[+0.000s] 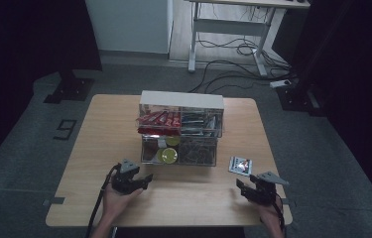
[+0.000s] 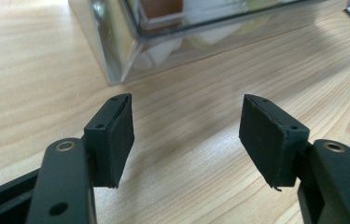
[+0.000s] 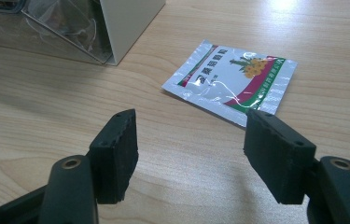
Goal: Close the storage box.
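**Tabletop stock: organiser, sachet, two grippers**

1. Table (image 1: 99,148), light wood. In the high view you see its whole outline, with dark floor on every side; bare wood runs along your near edge between your two hands and down the far-left side.

2. Drawer organiser (image 1: 181,129), clear plastic with a white top, standing mid-table. From above you can count four compartments: upper left holds red packets (image 1: 158,119), upper right holds silvery packets (image 1: 198,124), lower left holds round yellow-green pieces (image 1: 167,155), lower right holds a thin wiry tangle (image 1: 198,151). The left gripper view gives you just its near clear corner (image 2: 116,60), with pale and brown contents too blurred to name.

3. Sachet (image 3: 231,81), silver with red and green bands and a yellow fruit picture. It lies flat on the wood, just right of the organiser's front corner and ahead of your right hand; it is small in the high view (image 1: 240,165), while the right gripper view shows the print.

4. Left gripper (image 2: 186,133), released: jaws wide apart, bare wood between them, short of the organiser's corner.

5. Right gripper (image 3: 191,154), released: jaws wide apart, nothing between them, the sachet just beyond the right-hand pad (image 3: 275,154) and untouched.
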Tool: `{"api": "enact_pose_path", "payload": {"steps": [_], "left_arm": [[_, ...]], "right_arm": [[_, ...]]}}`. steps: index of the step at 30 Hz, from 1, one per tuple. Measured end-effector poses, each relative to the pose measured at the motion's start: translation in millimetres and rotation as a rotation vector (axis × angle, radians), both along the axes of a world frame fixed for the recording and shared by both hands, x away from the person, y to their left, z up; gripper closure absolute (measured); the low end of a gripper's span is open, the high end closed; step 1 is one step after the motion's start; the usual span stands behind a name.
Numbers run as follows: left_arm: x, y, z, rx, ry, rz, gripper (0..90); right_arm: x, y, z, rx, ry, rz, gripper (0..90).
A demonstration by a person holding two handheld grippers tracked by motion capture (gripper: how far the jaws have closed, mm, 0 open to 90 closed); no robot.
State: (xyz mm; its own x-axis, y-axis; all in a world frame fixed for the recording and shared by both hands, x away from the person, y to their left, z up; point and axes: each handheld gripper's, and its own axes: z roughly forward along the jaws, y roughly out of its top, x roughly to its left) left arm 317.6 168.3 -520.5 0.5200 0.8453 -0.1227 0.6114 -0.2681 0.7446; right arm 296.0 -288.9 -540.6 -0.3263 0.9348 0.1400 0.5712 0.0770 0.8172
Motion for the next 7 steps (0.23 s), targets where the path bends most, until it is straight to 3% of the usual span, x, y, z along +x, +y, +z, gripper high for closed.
{"api": "enact_pose_path", "payload": {"steps": [7], "left_arm": [[-2.0, -0.5, -3.2, 0.006, 0.003, -0.002, 35.3]], "right_arm": [[0.0, 0.9, -1.0, -0.005, 0.0, 0.006, 33.9]]}}
